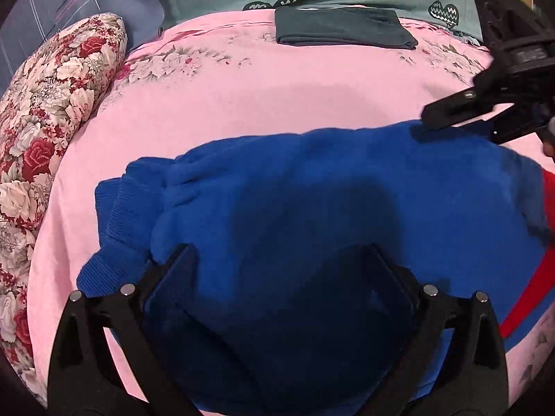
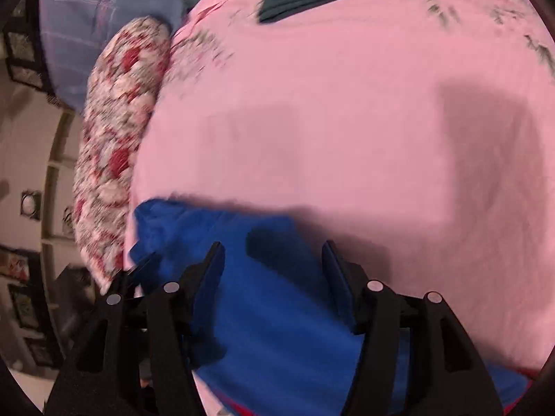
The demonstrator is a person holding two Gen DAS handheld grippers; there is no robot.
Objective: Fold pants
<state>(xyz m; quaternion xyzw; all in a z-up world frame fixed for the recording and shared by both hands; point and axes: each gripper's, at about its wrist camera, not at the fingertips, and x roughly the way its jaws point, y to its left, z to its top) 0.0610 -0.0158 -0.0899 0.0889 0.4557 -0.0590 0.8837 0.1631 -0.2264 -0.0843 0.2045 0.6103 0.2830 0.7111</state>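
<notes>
The blue pants (image 1: 312, 208) lie on the pink bed sheet (image 1: 242, 97) as a thick, bunched rectangle, so I judge that at least one fold is already made: the ribbed cuffs (image 1: 114, 222) are stacked at the left end, and a red stripe (image 1: 534, 277) shows at the right end. The layers look puffy rather than flat, and the edges do not line up neatly, so I think smoothing and perhaps one more fold are left. A dark green folded garment (image 1: 340, 31) lies near the pillows, well apart from the pants, already finished by the look of it.

My left hand-held gripper (image 1: 281, 253) hovers over the near part of the pants, its fingers spread wide with blue cloth showing between them but nothing pinched. My right hand-held gripper (image 2: 274, 253) is also spread apart, over the far edge of the pants where blue cloth meets bare sheet; that view is blurred, so I cannot tell whether its tips touch the fabric. It holds nothing. A flowered pillow (image 1: 52, 131) lies to the left, just beyond the cuffs.
</notes>
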